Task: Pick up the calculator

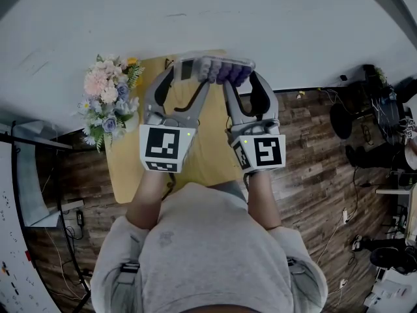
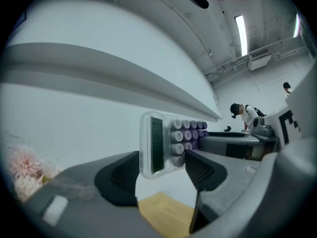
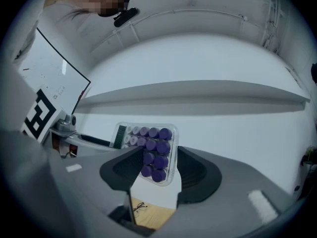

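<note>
Calculator [image 1: 215, 69] clamped in both the left gripper [image 1: 190, 72] and right gripper [image 1: 241, 77] jaws, its keys partly hidden behind them.

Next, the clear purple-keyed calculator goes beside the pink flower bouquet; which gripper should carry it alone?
Left, probably: the left gripper clamps the calculator at its display end, on the side of the bouquet.

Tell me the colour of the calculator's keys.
The keys are purple, paler near the display; the right gripper view shows them best.
</note>
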Tool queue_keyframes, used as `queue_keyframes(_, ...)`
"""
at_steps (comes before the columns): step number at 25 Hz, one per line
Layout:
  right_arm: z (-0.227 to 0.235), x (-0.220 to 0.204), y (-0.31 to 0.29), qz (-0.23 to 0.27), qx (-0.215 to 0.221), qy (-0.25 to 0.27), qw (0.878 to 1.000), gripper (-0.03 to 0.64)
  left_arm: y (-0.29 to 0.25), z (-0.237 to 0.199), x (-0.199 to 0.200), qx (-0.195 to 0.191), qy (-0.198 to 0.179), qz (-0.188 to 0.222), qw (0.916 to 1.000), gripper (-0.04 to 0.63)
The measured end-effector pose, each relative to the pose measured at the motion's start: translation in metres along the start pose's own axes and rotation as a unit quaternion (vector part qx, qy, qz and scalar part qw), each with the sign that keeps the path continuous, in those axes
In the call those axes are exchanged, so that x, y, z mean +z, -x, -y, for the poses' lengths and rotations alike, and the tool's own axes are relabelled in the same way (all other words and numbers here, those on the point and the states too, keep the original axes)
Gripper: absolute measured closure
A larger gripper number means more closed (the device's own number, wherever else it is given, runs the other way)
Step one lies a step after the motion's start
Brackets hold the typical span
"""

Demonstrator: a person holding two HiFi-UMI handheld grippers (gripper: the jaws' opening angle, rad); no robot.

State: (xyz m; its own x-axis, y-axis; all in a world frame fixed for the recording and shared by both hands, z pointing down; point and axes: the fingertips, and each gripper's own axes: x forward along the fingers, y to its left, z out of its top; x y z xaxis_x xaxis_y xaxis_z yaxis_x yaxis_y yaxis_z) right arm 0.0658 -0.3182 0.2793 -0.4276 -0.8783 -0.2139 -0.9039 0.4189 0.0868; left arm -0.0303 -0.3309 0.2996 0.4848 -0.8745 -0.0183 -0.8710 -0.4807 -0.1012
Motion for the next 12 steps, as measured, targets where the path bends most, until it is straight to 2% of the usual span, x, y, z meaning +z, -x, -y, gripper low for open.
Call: queue_keyframes(12,0.0008,0.0027,0.0011,0.004,-0.001,0.004,1.000,0.413,-0.0004,0.0013,0.0018,-0.001,-0.001,0.002,1.0000,0.293)
